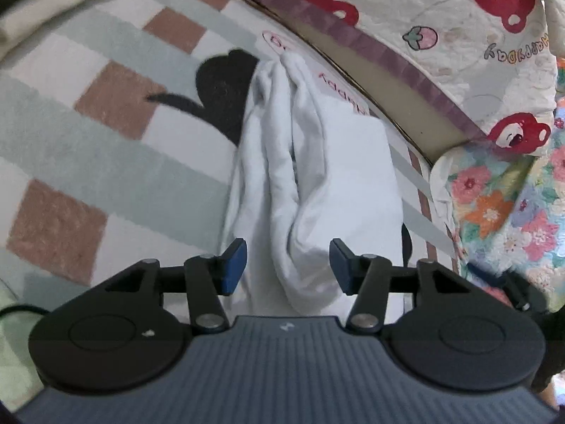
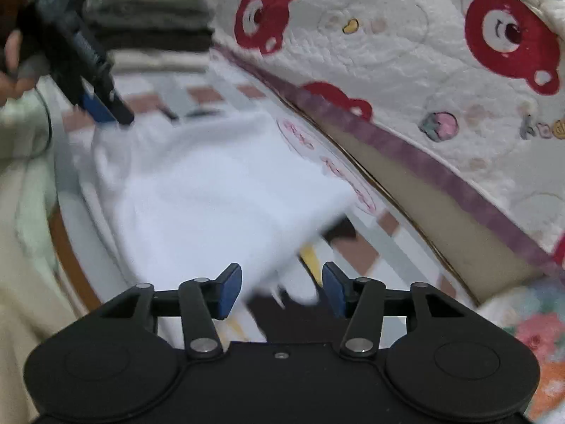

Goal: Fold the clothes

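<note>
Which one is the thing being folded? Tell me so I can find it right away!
Find the checked bedspread with pink and pale green squares, below the quilt with red bears. Lying on it, near the purple border strip, is the white garment. It is the only plain white thing there, bunched into long folds.

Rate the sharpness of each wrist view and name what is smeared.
Left wrist view: mostly sharp, the bunched white garment and checked blanket readable, edges bowed by fisheye. Right wrist view: motion-blurred, the garment's edge, the folded stack and the left gripper smeared; only the right gripper crisp.
</note>
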### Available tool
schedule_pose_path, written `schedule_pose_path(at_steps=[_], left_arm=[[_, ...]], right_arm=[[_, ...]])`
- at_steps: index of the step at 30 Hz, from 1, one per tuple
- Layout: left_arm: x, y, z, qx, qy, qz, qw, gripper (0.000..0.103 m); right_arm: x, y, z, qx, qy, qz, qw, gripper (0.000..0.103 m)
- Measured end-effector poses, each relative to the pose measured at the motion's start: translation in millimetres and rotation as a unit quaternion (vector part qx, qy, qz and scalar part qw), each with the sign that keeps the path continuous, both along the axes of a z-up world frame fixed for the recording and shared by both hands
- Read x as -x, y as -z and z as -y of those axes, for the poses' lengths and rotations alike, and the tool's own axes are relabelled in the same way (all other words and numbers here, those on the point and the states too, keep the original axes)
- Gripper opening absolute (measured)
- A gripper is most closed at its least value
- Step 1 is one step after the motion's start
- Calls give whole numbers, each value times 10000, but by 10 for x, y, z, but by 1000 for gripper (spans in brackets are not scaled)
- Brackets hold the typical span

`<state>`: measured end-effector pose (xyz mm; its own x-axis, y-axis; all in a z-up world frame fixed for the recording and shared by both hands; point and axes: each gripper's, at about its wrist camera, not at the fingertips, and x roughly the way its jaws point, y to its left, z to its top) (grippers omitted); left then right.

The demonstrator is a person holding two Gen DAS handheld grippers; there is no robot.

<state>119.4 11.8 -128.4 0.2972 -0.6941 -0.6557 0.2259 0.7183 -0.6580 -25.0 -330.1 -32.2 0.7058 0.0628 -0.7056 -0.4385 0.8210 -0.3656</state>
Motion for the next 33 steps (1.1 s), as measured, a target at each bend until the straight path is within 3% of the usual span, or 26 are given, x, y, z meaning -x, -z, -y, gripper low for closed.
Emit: schedule_pose_path(at_steps=[2, 4, 7, 8, 9, 10, 12, 15, 18, 20, 24, 27, 29, 30, 31, 33], left_arm=[[2, 12, 58, 77, 134, 33, 9999, 53], [-51, 44, 177, -278, 282, 257, 9989, 57], [-73, 121, 230, -395, 204, 309, 9985, 55], [-70, 140, 236, -401, 155, 338, 9985, 50], [-49, 127, 253, -459, 143, 518, 9975, 24], [-29, 113, 270, -517, 132, 697, 9961, 13], [12, 86, 303, -632, 109, 1055, 9923, 10], [56, 10, 351, -677, 142, 1295, 9892, 9], [95, -80, 364, -651, 150, 1389, 9880, 9], [96, -126, 295, -533, 73, 1309, 9899, 9], [-20, 61, 140, -300, 154, 570, 9978, 9], [-37, 155, 84, -74, 113, 134, 9998, 12], [-8, 113, 112, -75, 224, 202, 9995, 18], [8, 101, 146, -121, 311, 246, 9991, 29], [23, 89, 181, -166, 397, 289, 9987, 34], [54, 87, 270, -366, 566, 370, 9970, 33]], right_arm=[[10, 82, 161, -794, 313, -395, 9956, 56], [-38, 201, 223, -1373, 466, -770, 9864, 56], [-76, 353, 151, -1674, 335, -1207, 9779, 56], [-77, 399, 128, -1607, 342, -1237, 9786, 56], [-79, 445, 104, -1539, 348, -1266, 9793, 56], [-81, 489, 83, -1481, 351, -1300, 9798, 56], [-88, 571, 61, -1430, 346, -1404, 9791, 56], [-187, 732, 93, -1500, 567, -1728, 9718, 56], [-232, 818, 87, -1619, 674, -1655, 9705, 53], [-174, 711, 57, -1759, 536, -1432, 9725, 13], [-99, 507, 28, -1523, 618, -1059, 9807, 11], [-125, 534, 7, -1468, 707, -1167, 9797, 11], [-132, 565, 10, -1529, 749, -1218, 9778, 15], [-136, 581, 12, -1559, 769, -1243, 9769, 17], [-139, 597, 13, -1589, 790, -1268, 9759, 18], [-153, 617, 25, -1639, 862, -1260, 9746, 28]])
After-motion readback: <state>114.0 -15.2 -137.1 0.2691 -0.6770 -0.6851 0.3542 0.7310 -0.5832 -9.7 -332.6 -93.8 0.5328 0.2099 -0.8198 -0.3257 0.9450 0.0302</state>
